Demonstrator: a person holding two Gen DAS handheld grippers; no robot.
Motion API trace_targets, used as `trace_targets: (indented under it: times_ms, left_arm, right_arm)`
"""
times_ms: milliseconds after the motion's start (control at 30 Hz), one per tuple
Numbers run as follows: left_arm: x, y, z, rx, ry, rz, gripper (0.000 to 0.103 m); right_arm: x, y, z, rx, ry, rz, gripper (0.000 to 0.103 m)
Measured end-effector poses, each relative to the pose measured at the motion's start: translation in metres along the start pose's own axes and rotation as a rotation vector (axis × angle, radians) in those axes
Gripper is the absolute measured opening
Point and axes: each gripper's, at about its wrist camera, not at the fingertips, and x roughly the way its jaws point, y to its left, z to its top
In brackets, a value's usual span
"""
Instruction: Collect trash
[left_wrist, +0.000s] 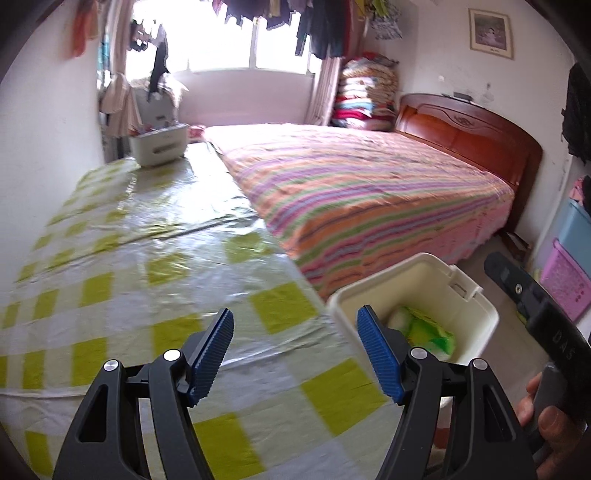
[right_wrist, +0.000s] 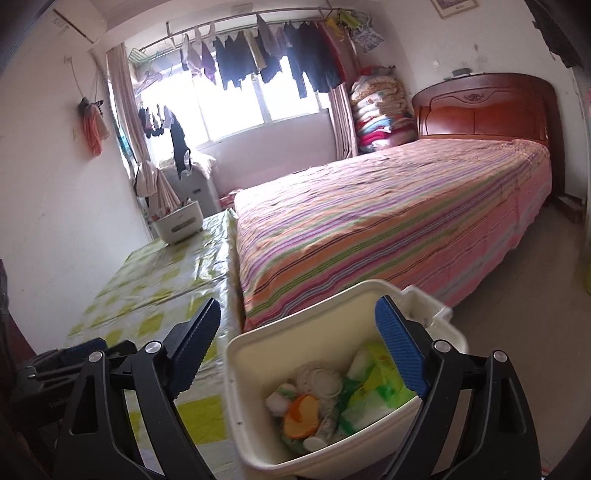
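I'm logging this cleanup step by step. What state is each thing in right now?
Left gripper: open, nothing between its pads.
Right gripper: open, empty, above the bin.
White trash bin: upright, uncovered, holding wrappers and scraps.
Green wrapper: lying inside the bin.
Checked table cover: wrinkled, no trash visible on it.
Small white basket: upright at the table's far end, filled.

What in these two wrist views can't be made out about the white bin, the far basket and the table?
- White bin, left wrist view: the left gripper hides most of its contents.
- Bin's base, right wrist view: cut off by the bottom edge.
- Far basket, both views: contents too small.
- Checked tablecloth: near part blurred.
- Right gripper: empty.
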Motion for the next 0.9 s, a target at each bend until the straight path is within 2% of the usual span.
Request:
trace_targets:
  times_ms: [200, 533, 900]
  left_arm:
    - [-0.019, 0.026, -0.006, -0.032, -0.034, 0.059, 0.068]
    - [-0.034, 0.064, -0.011, -0.087, -0.064, 0.105, 0.068]
    - [-0.039, 0.096, -0.019, -0.135, -0.074, 0.159, 0.068]
  right_arm:
    - [-0.001, 0.025, -0.007, -0.014, 0.013, 0.016, 0.086]
    - [0.003, 0.067, -0.021, -0.093, 0.047, 0.059, 0.086]
    - [0.01, 0.072, -0.025, -0.108, 0.064, 0.073, 0.086]
